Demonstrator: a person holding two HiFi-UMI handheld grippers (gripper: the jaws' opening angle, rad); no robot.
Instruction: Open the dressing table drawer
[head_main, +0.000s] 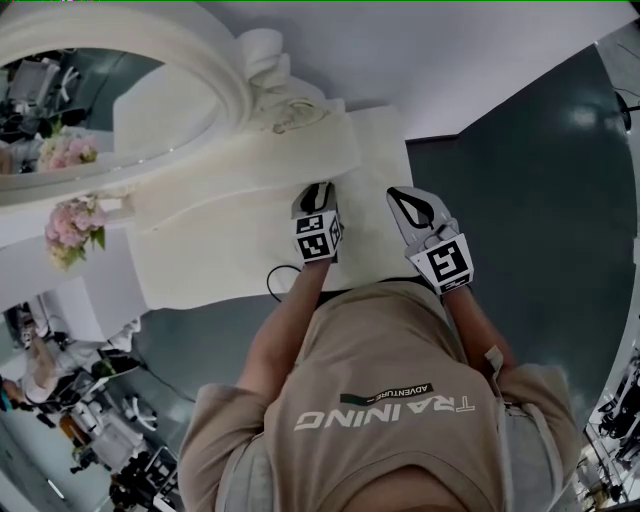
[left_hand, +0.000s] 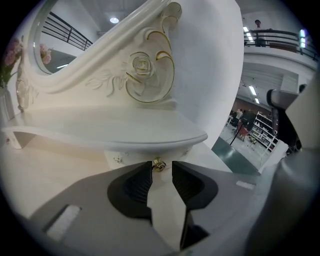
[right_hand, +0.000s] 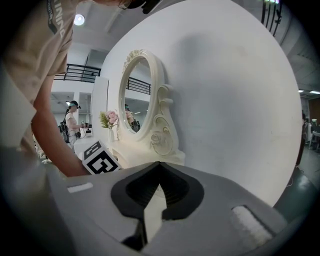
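The left gripper (left_hand: 161, 172) points at the front of the white dressing table (head_main: 230, 250), its 2 jaws spread. A small gold knob (left_hand: 158, 164) sits in the gap at the jaw tips, close to the left-hand tip; the pads do not press on it. The knob belongs to the drawer (left_hand: 118, 159), whose white front shows just under the overhanging rim of the tabletop (left_hand: 150, 134). Above the tabletop rises a carved backboard with a gilt-edged rose (left_hand: 141, 64), and part of the oval mirror (left_hand: 50, 35) shows at the upper left.

The right gripper (right_hand: 159, 167) has its 2 jaws pressed together at the tips, with nothing between them. It hangs beside the table's right end, clear of it, with a white wall (right_hand: 225, 90) behind.

In the head view the 2 grippers sit side by side at the table's near edge, left (head_main: 318, 190) and right (head_main: 398, 192). Pink flowers (head_main: 75, 225) stand at the table's far left.
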